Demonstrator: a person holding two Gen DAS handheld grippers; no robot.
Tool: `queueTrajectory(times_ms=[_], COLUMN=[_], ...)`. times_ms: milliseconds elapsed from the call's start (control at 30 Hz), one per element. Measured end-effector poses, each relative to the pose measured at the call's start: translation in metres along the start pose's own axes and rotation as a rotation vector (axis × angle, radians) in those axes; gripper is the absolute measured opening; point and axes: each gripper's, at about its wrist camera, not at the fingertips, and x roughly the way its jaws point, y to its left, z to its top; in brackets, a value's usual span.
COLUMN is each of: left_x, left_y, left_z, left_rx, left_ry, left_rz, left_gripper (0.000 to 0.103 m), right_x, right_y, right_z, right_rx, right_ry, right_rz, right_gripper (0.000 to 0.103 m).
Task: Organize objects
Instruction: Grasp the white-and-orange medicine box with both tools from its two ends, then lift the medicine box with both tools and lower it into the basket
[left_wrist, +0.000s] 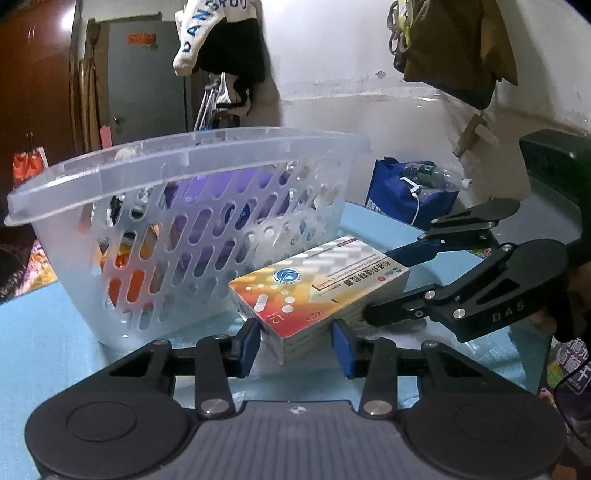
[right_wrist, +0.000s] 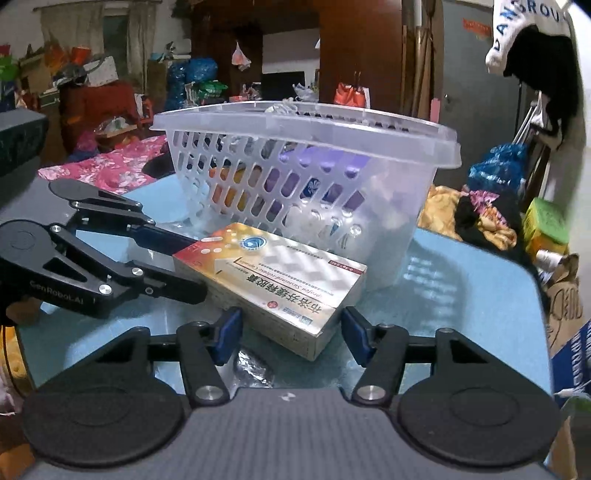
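Observation:
A medicine box (left_wrist: 317, 288) with orange, white and silver print lies on the light blue table, against the front of a clear slotted plastic basket (left_wrist: 192, 218). It also shows in the right wrist view (right_wrist: 273, 284), before the basket (right_wrist: 306, 173). My left gripper (left_wrist: 295, 341) is open, its blue pads straddling one end of the box. My right gripper (right_wrist: 291, 334) is open, straddling the opposite end. Each gripper shows in the other's view: the right (left_wrist: 384, 284), the left (right_wrist: 188, 266). The basket holds several purple and orange items.
A blue bag with plastic bottles (left_wrist: 410, 192) sits beyond the table by the white wall. Clothes hang above. Piles of cloth and boxes (right_wrist: 491, 218) lie right of the table, a pink floral bedspread (right_wrist: 107, 166) left. A crumpled foil wrapper (right_wrist: 255, 367) lies on the table.

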Motion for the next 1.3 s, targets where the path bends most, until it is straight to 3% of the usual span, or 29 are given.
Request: queueTrajectory(times_ms=[400, 700, 833, 967, 1300], left_x=[-0.043, -0.088, -0.078, -0.049, -0.007], left_y=[-0.021, -0.022, -0.004, 0.021, 0.053], left_z=[0.01, 0.085, 0.126, 0.147, 0.135], left_rx=[0.026, 0.086, 0.082, 0.055, 0.012], left_ry=[-0.086, -0.156, -0.137, -0.098, -0.011], left_rz=[0.043, 0.13, 0.157, 0.146, 0.149], left_gripper=[0.045, 0.045, 0.045, 0.045, 0.045], right_x=[-0.042, -0.06, -0.039, -0.014, 0.032], right_y=[0.029, 0.025, 0.008, -0.008, -0.01], right_z=[0.023, 0.11, 0.14, 0.149, 0.143], right_rx=[-0.042, -0.079, -0.068, -0.053, -0.036], right_ry=[-0.055, -0.098, -0.076, -0.034, 0.062], right_rz=[-0.031, -0.066, -0.078, -0.101, -0.103], right_gripper=[0.059, 0.058, 0.057, 0.057, 0.057])
